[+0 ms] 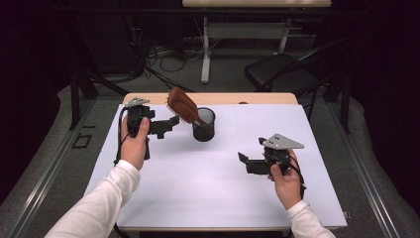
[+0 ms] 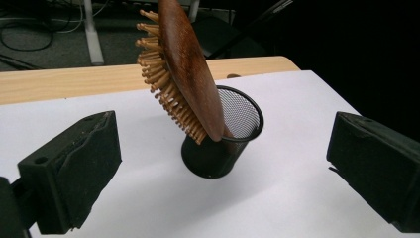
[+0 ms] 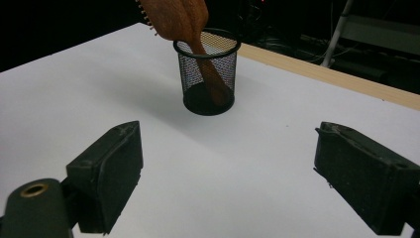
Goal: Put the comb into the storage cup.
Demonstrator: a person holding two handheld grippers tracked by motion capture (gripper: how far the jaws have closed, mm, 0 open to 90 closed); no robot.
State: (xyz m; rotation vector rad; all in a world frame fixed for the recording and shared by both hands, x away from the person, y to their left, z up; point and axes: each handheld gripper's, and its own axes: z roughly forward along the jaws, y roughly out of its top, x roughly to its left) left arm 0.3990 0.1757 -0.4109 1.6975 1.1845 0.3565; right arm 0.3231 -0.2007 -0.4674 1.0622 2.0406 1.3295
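Brown wooden paddle hairbrush with wooden bristle pins [image 1: 181, 105] stands handle-down in the black wire-mesh cylinder cup [image 1: 204, 125], on the white-covered bench [image 1: 223, 188] toward its far side. Handle end sits on the cup floor, visible through the mesh in the right gripper view [image 3: 214, 82]; the brush head sticks out well above the rim and leans toward the person's left. It leans because the cup is much wider than the handle, so the brush props against the rim instead of standing upright. Bristles face down and left in the left gripper view [image 2: 166, 82].

Left tool [image 1: 171, 124] is near the brush head, just left of the cup, jaws spread wide with nothing between them. In its own view the pads [image 2: 79, 176] frame brush and cup [image 2: 222, 144] but stand clear of both. Judgement: this placement fits either a release just finished or an approach to grab the head; can't say which.

Right tool [image 1: 243, 159] is low over the bench, well apart from the cup, jaws wide and empty, pointed at the cup [image 3: 208, 74]. Probably parked out of the way, or ready to steady the cup, since a light mesh cup with a top-heavy leaning brush could tip toward the lean.

Wooden bench edge [image 1: 257, 98] shows bare beyond the white cover.
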